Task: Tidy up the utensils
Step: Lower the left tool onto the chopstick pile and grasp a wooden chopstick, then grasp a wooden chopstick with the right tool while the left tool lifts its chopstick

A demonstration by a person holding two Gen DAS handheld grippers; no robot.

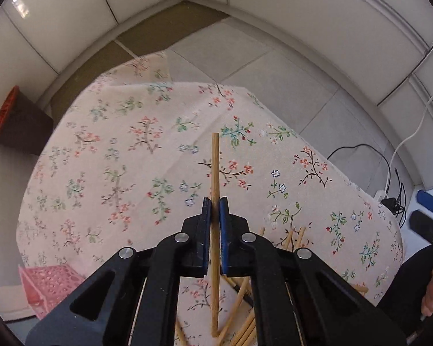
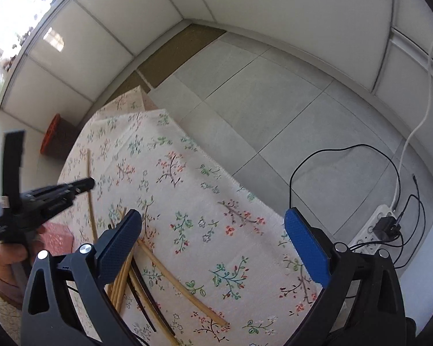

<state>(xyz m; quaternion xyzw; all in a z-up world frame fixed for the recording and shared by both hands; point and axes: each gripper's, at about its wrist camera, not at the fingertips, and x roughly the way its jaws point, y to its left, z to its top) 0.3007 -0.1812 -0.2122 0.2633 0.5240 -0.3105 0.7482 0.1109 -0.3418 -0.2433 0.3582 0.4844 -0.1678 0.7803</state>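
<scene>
- Where its two blue pads meet, the left claw (image 1: 215, 206) is clamped on a single pale bamboo chopstick (image 1: 215, 173), which runs straight between the jaws and sticks out well past the tips.
- The lower end of that chopstick reaches down among a loose heap of other chopsticks (image 1: 242, 328) lying on the table behind the claw.
- Seen from the right wrist, the left claw (image 2: 91, 184) shows as a dark, blurred shape at the left edge, with the held chopstick (image 2: 90, 190) crossing it, and a hand (image 2: 10, 255) gripping its handle below.
- The right claw (image 2: 213, 225) stands wide apart, its blue pads (image 2: 307, 248) well separated and nothing between them.
- Beneath the right claw's left finger lies the scattered pile (image 2: 124, 276): several pale sticks together with a few dark ones (image 2: 147, 291).
- One pale stick (image 2: 182, 282) lies apart from the pile, slanting across the cloth toward the lower right.
- The table is covered by a floral cloth (image 1: 124, 150) that hangs over its edges.
- A pink perforated basket (image 1: 47, 285) sits at the near left of the table, partly hidden by the left claw's frame.
- Beyond the table are a grey tiled floor (image 2: 259, 92), a power strip (image 2: 372, 227) with cables, and a dark pot with an orange rim (image 1: 13, 121).
</scene>
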